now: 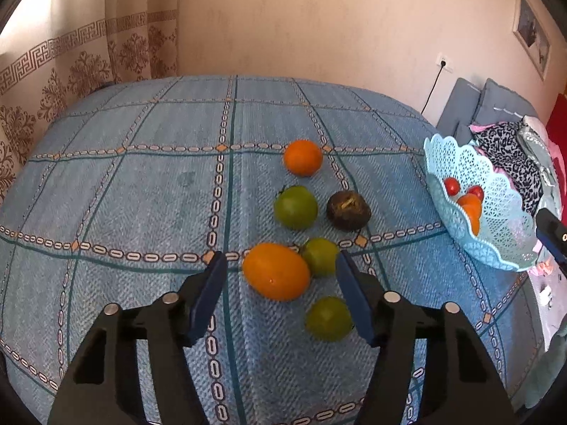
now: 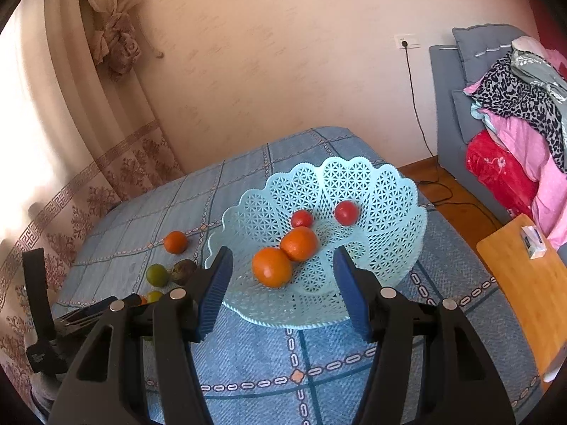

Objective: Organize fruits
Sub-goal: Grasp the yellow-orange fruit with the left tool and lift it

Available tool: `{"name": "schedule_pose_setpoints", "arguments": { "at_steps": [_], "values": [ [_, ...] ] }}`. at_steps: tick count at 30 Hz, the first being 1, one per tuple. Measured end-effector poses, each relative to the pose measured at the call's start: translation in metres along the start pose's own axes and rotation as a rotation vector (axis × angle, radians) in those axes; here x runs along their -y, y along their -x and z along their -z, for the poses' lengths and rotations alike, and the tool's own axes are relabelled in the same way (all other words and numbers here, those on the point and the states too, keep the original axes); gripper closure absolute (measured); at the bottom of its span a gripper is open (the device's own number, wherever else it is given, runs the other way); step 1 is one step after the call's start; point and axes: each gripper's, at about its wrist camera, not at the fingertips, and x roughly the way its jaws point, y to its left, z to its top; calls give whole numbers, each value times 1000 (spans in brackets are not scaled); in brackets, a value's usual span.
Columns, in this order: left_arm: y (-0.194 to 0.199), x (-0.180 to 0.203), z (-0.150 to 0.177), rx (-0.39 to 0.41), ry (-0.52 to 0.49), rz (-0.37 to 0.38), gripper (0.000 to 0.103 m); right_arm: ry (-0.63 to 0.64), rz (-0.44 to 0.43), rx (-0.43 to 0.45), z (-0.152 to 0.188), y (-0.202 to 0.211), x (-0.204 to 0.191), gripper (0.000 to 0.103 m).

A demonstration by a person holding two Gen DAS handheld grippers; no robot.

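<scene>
Blue checked tablecloth (image 1: 141,194) (patterned curtain (image 1: 53,81) behind)

On the blue patterned cloth in front of me I count six loose fruits: one large oval orange fruit (image 1: 276,271), one smaller round orange (image 1: 303,157), three round green fruits (image 1: 295,207) (image 1: 320,256) (image 1: 329,318), and one dark brown wrinkled fruit (image 1: 348,210). There is one pale blue lattice plastic basket (image 2: 382,191). Inside it I count four pieces: two round oranges (image 2: 272,266) (image 2: 299,243) and two small red tomatoes (image 2: 302,218) (image 2: 346,213). That makes ten pieces of fruit and one basket.
</scene>
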Motion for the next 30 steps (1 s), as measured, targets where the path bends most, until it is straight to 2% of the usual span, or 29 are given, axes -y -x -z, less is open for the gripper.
{"name": "schedule_pose_setpoints", "arguments": {
  "at_steps": [11,15,25,30],
  "values": [
    [-16,-6,5,-40,5,-12,51,43,-8,-5,6,-1,-12,42],
    [-15,-6,5,-34,3,4,59,62,-19,-20,12,-5,-18,42],
    [-3,-7,4,-8,3,11,60,116,-42,-59,26,-14,-36,42],
    [10,-13,1,39,12,-33,60,147,-40,-74,33,-20,-45,42]
  ]
}}
